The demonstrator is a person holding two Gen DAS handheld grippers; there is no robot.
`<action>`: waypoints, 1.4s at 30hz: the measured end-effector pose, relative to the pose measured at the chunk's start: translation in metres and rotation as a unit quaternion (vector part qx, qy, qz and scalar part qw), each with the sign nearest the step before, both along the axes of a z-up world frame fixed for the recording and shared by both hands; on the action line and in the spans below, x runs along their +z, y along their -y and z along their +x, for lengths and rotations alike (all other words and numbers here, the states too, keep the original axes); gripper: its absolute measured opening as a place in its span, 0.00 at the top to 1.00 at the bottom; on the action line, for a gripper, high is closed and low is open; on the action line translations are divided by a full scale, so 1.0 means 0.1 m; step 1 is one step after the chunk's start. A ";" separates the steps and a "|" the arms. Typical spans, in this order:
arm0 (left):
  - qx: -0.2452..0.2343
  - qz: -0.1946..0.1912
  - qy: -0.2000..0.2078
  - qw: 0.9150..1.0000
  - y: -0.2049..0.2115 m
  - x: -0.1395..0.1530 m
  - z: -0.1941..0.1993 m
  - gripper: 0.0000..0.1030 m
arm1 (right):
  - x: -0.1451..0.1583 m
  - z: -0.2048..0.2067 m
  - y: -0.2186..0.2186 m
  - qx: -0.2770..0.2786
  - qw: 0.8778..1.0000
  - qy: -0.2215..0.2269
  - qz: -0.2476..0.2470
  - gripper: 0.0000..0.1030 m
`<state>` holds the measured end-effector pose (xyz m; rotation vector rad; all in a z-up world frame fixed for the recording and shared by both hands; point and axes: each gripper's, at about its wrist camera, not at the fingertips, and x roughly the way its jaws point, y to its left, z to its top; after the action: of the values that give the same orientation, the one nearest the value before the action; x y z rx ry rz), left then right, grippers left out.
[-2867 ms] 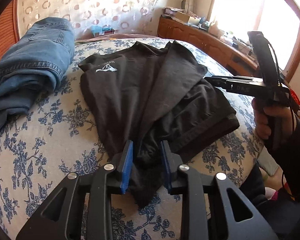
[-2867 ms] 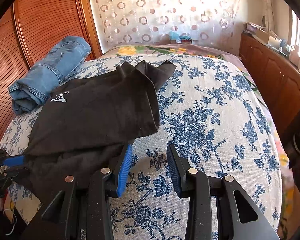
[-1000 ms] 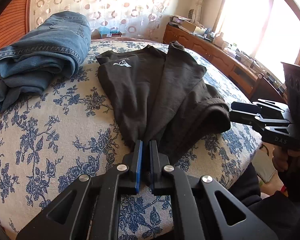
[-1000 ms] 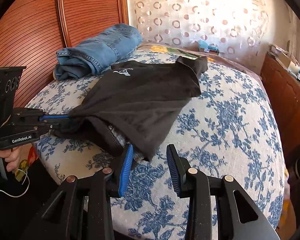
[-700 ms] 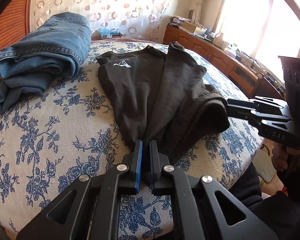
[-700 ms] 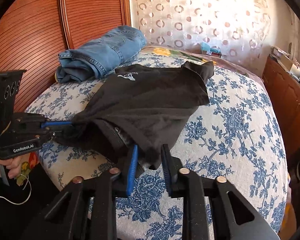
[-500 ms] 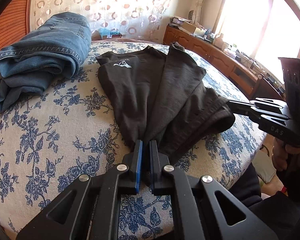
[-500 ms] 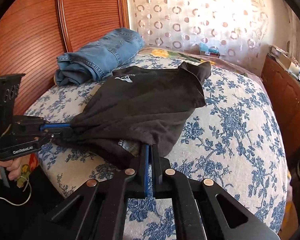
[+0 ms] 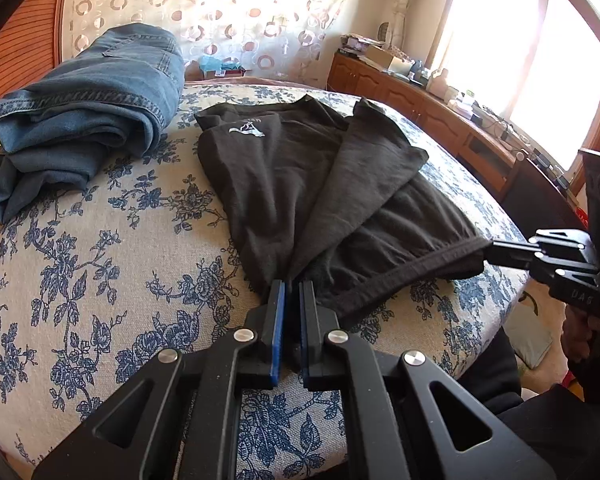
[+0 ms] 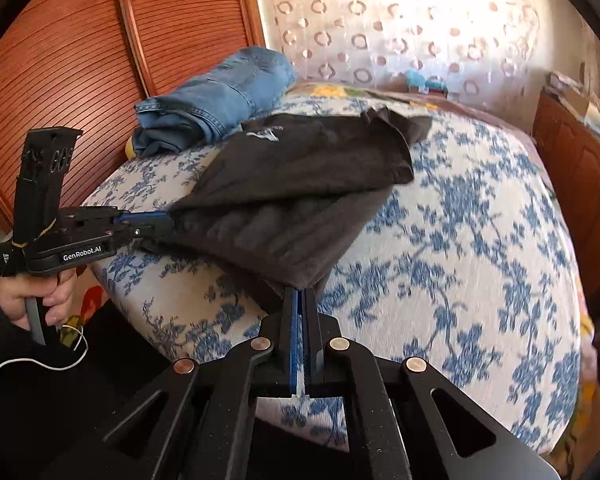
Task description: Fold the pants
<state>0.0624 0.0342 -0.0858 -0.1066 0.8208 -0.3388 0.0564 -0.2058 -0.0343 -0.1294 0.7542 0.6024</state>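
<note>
Black jersey pants (image 9: 320,184), soft and partly folded with a small white logo near their far end, lie across the middle of the blue-flowered cream bedspread (image 9: 100,248), their near edge running along the mattress rim towards me. I have that near edge pinned at both ends, and I judge this is so the cloth can be lifted as one straight line and carried over the rest.

At six o'clock in the left wrist view, my left gripper (image 9: 292,292) has its blue pads pressed together on a bunched corner where the layers fan out. At three o'clock in that view, my right gripper (image 9: 496,250) bites the ribbed hem at the other end. Its own camera shows the right gripper's jaws have just been closing, and they now pinch the dark fabric's tip at six o'clock. The stretch between the two grips looks taut, which should keep the fold square.

Further out, at ten o'clock, a folded stack of blue denim jeans (image 9: 88,100) rests against the ribbed reddish wooden headboard (image 10: 80,60), well apart from the pants. A hand (image 10: 32,296) grips the left gripper's handle.
</note>
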 end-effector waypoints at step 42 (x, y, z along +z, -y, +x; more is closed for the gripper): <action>0.037 -0.005 0.003 0.999 -0.24 0.06 0.02 0.94 | 0.33 1.91 -1.68 0.152 0.986 0.032 -0.057 0.75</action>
<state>0.0646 0.0584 -0.0802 -0.1441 0.8076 -0.2733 0.2469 -0.0382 -0.0018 -0.3723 0.7124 0.8408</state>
